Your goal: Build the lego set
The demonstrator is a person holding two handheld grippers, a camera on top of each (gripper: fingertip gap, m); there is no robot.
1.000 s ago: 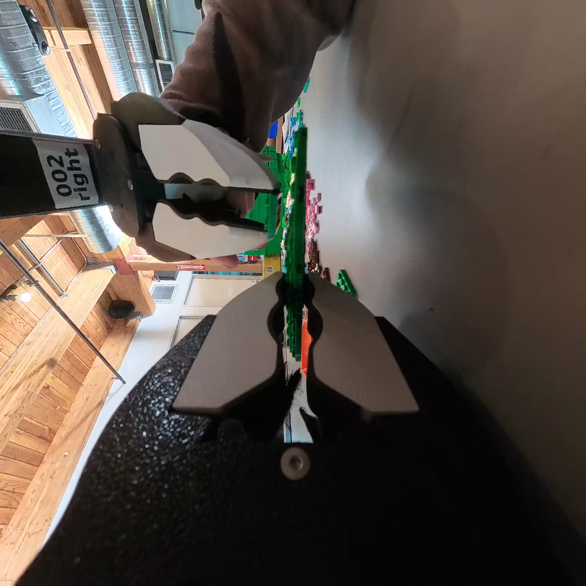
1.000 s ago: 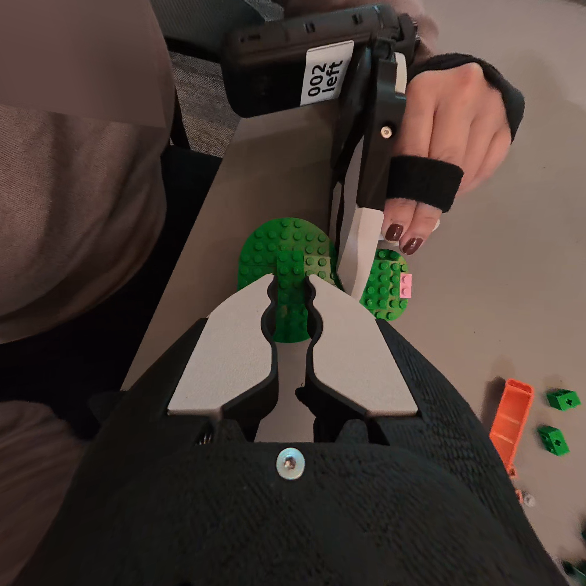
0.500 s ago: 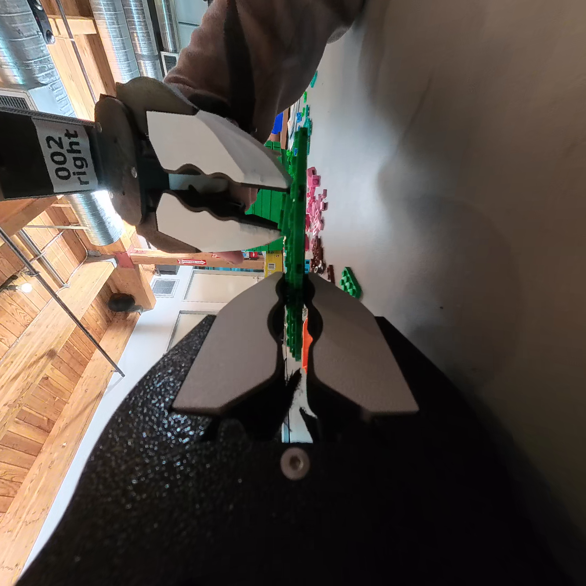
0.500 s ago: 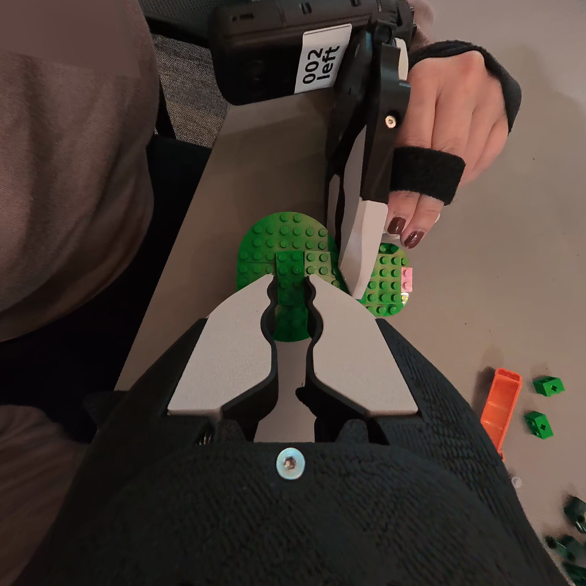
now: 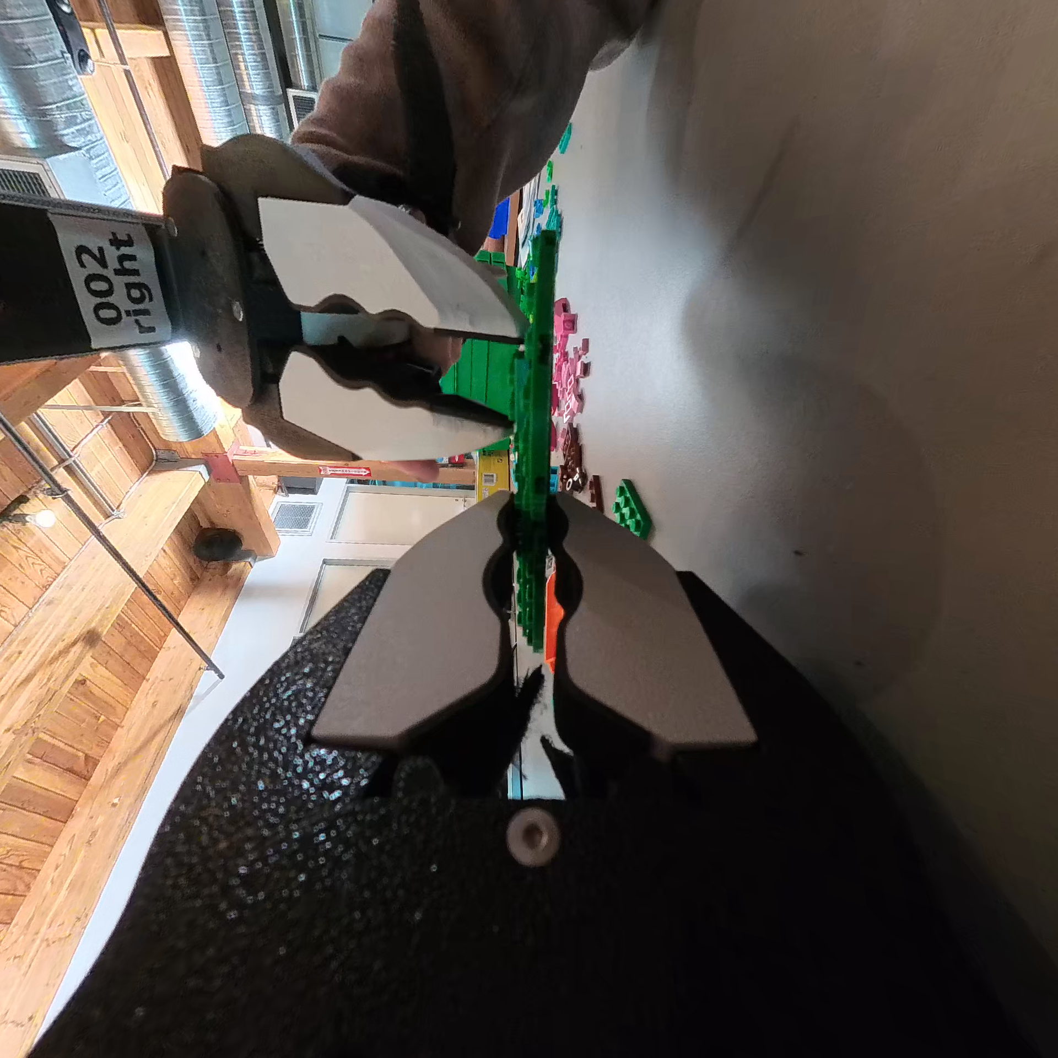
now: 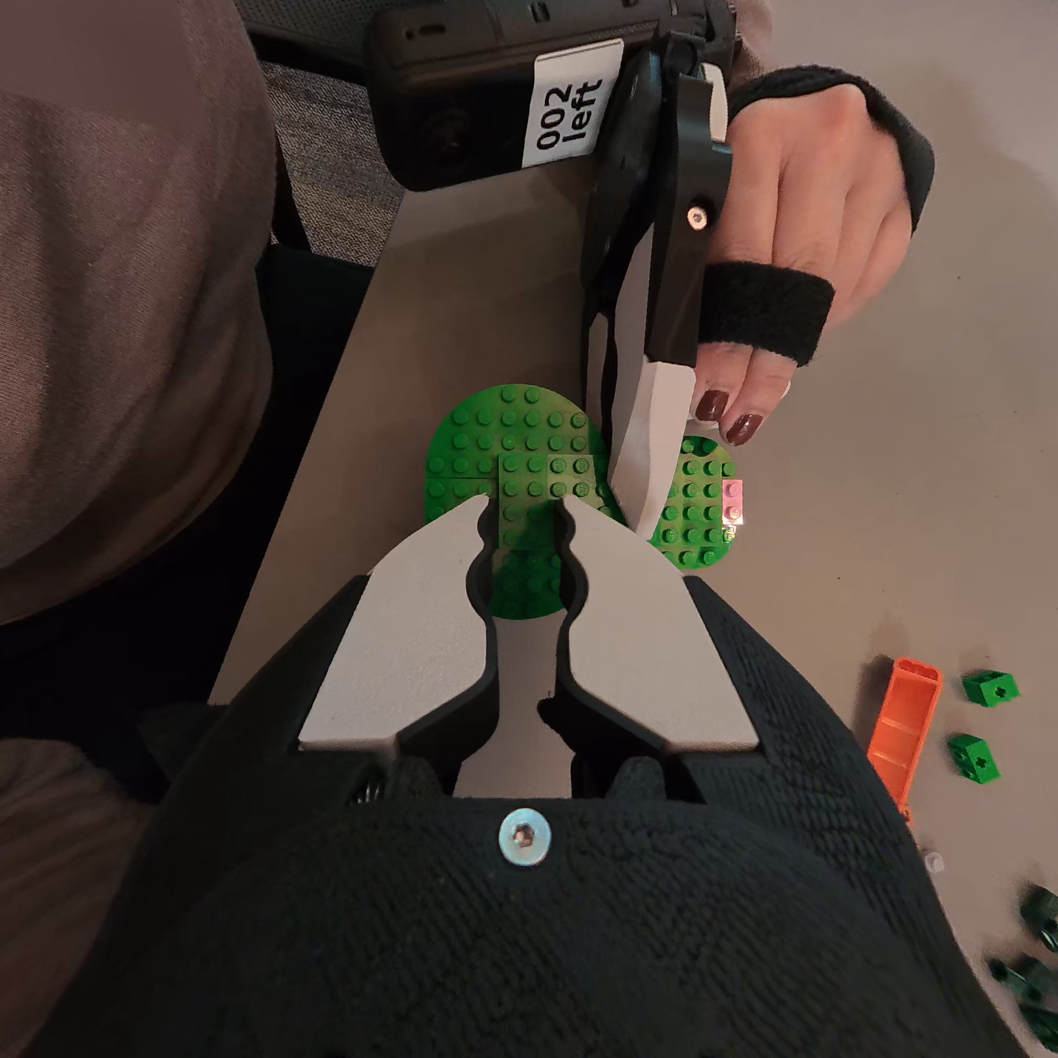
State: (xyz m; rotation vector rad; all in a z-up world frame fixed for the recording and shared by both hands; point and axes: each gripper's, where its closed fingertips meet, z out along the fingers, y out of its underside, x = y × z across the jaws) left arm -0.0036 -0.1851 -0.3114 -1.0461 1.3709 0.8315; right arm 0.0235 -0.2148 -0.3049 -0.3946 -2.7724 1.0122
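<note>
A green base plate [image 6: 509, 423] with rounded lobes is held upright-on-edge above the grey table; in the left wrist view it shows edge-on [image 5: 541, 297]. My left gripper [image 5: 532, 504] is shut on it; it also shows in the right wrist view [image 6: 635, 504]. My right gripper [image 6: 525, 501] is closed on a small light green plate [image 6: 524, 486] against the base plate's studded face; it also shows in the left wrist view [image 5: 512, 381]. A pink piece [image 6: 733, 498] sits on the right lobe [image 6: 695, 515].
An orange brick separator [image 6: 904, 727] and two small green bricks [image 6: 990, 690] lie on the table to the right, with dark green pieces [image 6: 1036, 962] farther down. Pink pieces [image 5: 569, 366], brown pieces [image 5: 572, 458] and a green plate [image 5: 632, 509] lie beyond. The person's body is at left. Both grippers' tips are close together, under 4 cm apart. My left tips are roughly 15 cm from the orange brick separator [image 6: 904, 727].
My right gripper has moved a little closer to the base plate, so its tips now meet the studded face. My left gripper still clamps the plate.
</note>
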